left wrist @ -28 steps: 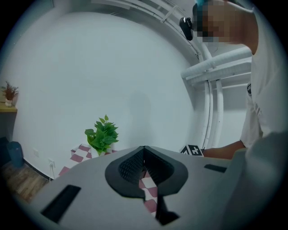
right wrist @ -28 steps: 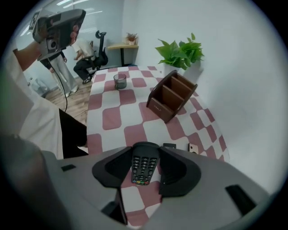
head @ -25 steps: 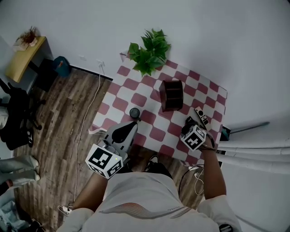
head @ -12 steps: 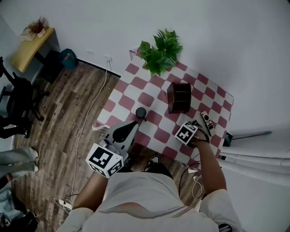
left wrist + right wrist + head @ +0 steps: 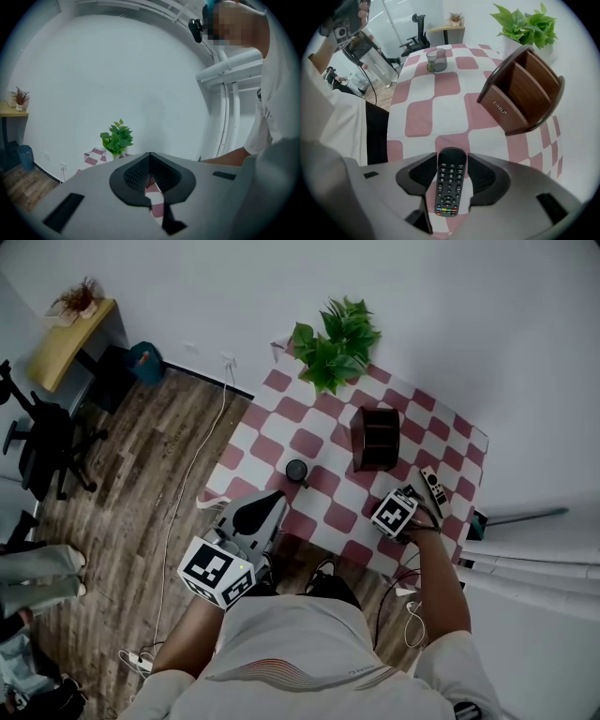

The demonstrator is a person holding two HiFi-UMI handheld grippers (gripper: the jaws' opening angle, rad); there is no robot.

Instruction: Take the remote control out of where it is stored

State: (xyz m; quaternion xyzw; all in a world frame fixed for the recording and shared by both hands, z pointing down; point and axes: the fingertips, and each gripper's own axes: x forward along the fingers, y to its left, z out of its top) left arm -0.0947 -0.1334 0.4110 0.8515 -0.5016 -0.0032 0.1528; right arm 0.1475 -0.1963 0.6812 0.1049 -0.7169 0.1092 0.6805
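In the right gripper view a black remote control (image 5: 450,183) lies lengthwise on the checked cloth between the jaws of my right gripper (image 5: 452,159). The jaws stand open, with cloth showing beside the remote. The brown wooden organizer (image 5: 525,93) it is stored in stands just ahead to the right, its slots empty. In the head view the right gripper (image 5: 392,510) sits near the table's front right, below the organizer (image 5: 378,439). My left gripper (image 5: 258,514) hangs off the table's front edge; its jaws (image 5: 150,161) meet at the tips on nothing.
A dark cup (image 5: 296,470) stands mid-table and a potted plant (image 5: 333,343) at the far edge. A slim remote-like device (image 5: 433,489) lies on the cloth right of the right gripper. The checked table (image 5: 281,418) stands against a white wall, with a cable on the wood floor at its left.
The right gripper's marker cube shifted left across the cloth, closer to the organizer's front, then held still. The left gripper has stayed where it was.
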